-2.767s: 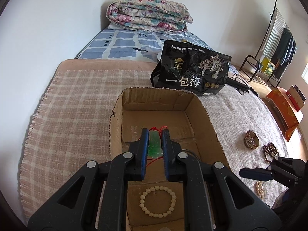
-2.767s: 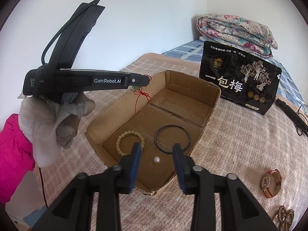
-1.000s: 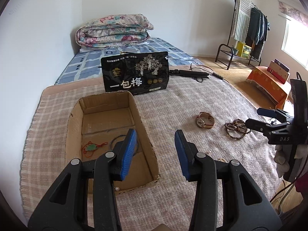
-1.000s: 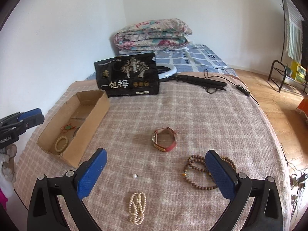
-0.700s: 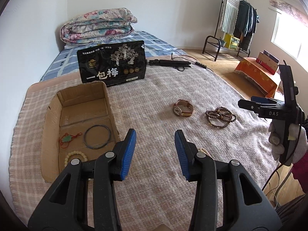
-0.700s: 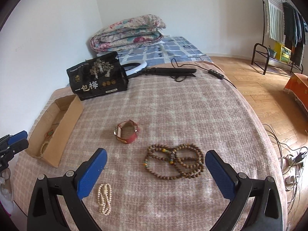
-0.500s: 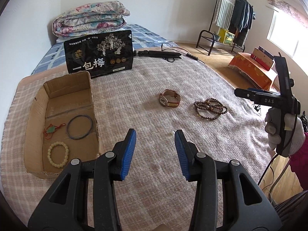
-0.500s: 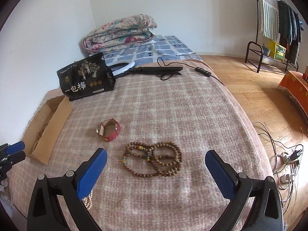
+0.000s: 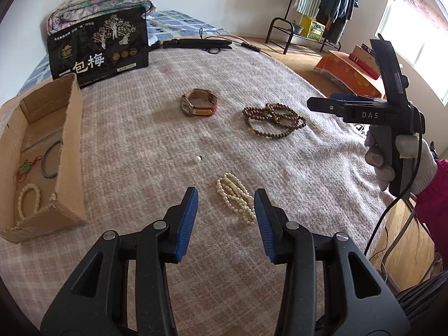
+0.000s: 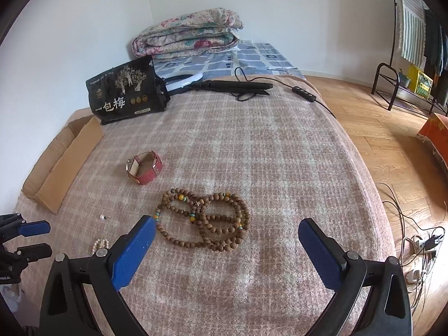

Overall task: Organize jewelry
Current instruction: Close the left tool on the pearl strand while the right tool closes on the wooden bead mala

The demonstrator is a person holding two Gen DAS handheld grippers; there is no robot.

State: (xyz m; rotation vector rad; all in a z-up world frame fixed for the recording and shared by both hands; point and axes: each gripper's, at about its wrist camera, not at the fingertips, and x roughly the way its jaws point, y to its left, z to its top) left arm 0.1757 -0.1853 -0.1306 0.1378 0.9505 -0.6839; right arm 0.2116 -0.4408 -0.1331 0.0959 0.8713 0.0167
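A cream pearl bracelet (image 9: 234, 196) lies on the checked blanket just ahead of my left gripper (image 9: 226, 196), whose blue pads stand apart with nothing gripped. A single white pearl (image 9: 197, 159), a red-strapped watch (image 9: 199, 103) and a brown bead necklace (image 9: 273, 120) lie farther out. At the left, the cardboard box (image 9: 70, 151) holds a cream bead bracelet (image 9: 28, 200), a dark bangle (image 9: 50, 159) and a green pendant on red cord (image 9: 25, 168). My right gripper (image 10: 226, 224) is wide open over the brown bead necklace (image 10: 205, 221), beside the watch (image 10: 144, 168).
A black snack bag (image 9: 98, 49) stands behind the box. A black hair straightener with cord (image 10: 232, 85) lies at the blanket's far edge, before a folded quilt (image 10: 187, 32). The blanket's right edge drops to wooden floor with cables (image 10: 414, 240). A gloved hand (image 9: 400, 156) holds the right gripper.
Both grippers swung away from the box toward the loose jewelry and sank. The pearl bracelet now lies close before the left jaws; the bead necklace lies between the right jaws.
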